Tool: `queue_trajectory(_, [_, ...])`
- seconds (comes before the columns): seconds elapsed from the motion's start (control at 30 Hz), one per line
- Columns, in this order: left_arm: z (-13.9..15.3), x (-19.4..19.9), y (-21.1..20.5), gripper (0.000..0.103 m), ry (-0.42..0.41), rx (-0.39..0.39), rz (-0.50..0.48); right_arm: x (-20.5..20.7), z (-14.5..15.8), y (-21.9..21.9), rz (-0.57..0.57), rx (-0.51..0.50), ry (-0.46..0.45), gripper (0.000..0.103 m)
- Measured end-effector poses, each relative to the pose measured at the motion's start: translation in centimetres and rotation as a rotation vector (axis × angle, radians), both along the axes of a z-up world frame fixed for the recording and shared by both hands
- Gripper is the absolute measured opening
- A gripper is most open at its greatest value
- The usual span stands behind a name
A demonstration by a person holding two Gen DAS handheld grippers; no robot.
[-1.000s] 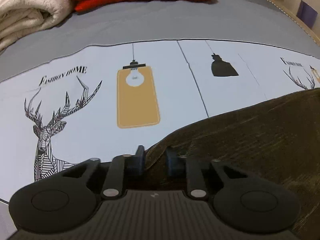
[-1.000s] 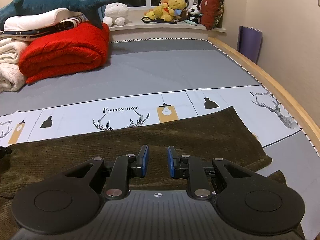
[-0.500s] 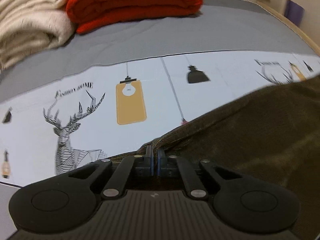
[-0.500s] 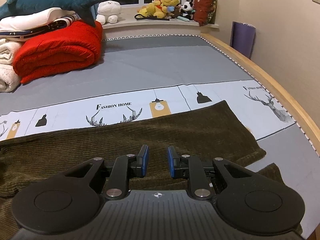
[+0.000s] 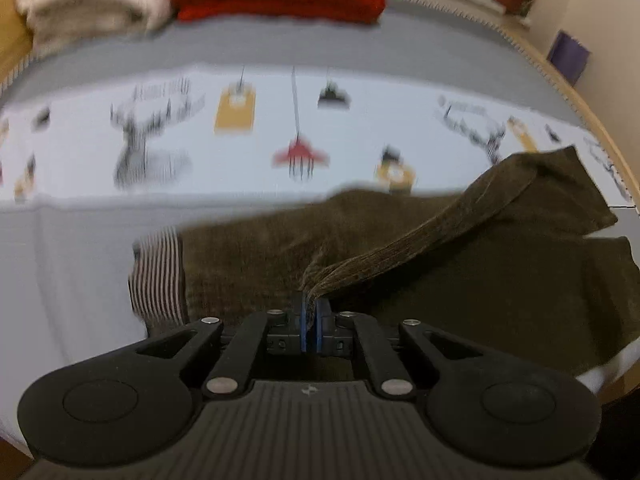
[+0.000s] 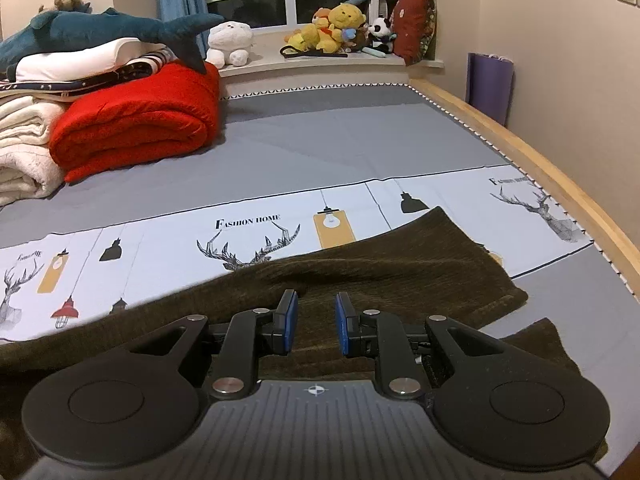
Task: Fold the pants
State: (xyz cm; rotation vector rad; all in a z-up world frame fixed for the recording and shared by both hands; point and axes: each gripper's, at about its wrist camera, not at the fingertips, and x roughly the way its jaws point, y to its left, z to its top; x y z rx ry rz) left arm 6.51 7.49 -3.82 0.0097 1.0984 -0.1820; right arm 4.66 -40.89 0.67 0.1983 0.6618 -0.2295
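Pinching the pants (image 5: 440, 240) edge, left hand-held gripper (image 5: 309, 322) lifts it.

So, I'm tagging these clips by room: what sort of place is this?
Most likely a bedroom. The work surface is a bed with a grey printed sheet, folded blankets are stacked at one end, and plush toys line the window sill.

Black left tool (image 5: 309, 322), right tool (image 6: 316, 322): blue pads, silver screws.
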Motion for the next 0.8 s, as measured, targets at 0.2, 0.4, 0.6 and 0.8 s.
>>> queue_trajectory(0.2, [-1.3, 0.7, 3.8, 0.04, 0.089, -0.087, 0.106, -1.5, -0.2, -1.2, -0.031, -0.002, 0.015, 0.022])
queue_trajectory(0.4, [-1.4, 1.6, 5.0, 0.053, 0.136, -0.14, 0.139, -2.6, -0.2, -2.4, -0.071, 0.005, 0.013, 0.022])
queue_trajectory(0.6, [-2.3, 1.7, 2.7, 0.06, 0.152, -0.095, 0.056, -2.8, -0.4, -2.7, -0.083, -0.003, 0.022, 0.022])
queue_trajectory(0.8, [-3.3, 2.3, 1.2, 0.063, 0.159, -0.058, 0.019, -2.3, -0.5, -2.4, -0.077, -0.011, 0.026, 0.022])
